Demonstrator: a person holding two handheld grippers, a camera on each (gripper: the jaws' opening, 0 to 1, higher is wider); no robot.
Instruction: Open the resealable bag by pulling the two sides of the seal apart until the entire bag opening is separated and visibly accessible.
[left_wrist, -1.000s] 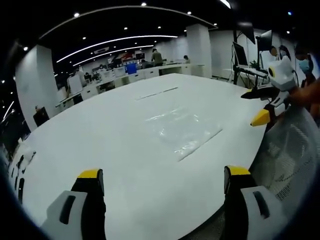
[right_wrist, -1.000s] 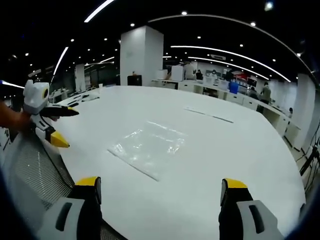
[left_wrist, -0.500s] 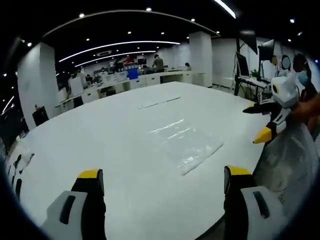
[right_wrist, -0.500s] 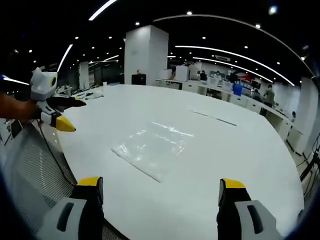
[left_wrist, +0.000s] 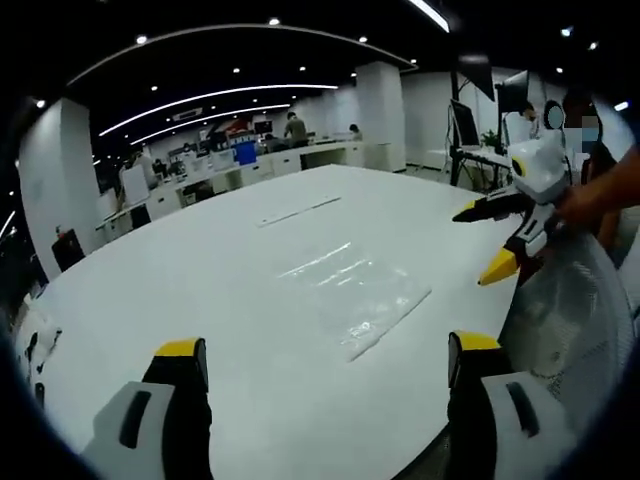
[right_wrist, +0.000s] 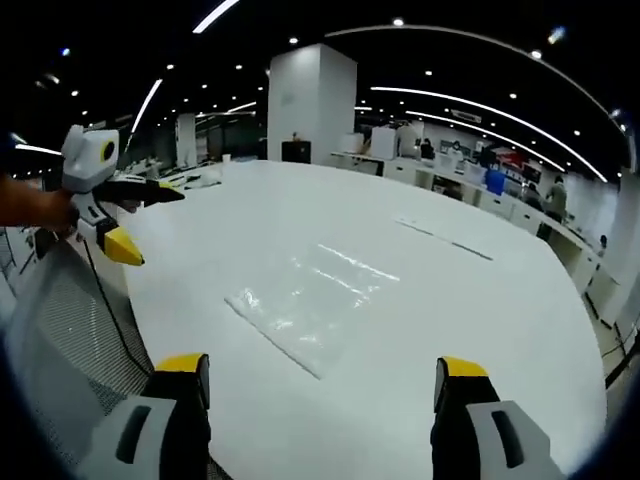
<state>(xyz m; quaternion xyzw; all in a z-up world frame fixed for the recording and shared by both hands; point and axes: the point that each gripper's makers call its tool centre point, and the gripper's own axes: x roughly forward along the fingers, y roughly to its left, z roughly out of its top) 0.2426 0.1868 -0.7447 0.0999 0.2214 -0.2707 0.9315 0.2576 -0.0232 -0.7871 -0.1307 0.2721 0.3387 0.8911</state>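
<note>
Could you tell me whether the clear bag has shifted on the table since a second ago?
No. The bag lies flat as before relative to the thin strip on the table; the cameras moved.

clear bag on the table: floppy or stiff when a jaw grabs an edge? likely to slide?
The resealable bag lies flat with wrinkled, shiny highlights, so it is probably thin floppy film that will drape rather than hold shape. It looks empty, so likely very light. On the smooth white table it may slide when pushed, and its flat edges could be hard to get a jaw under.
</note>
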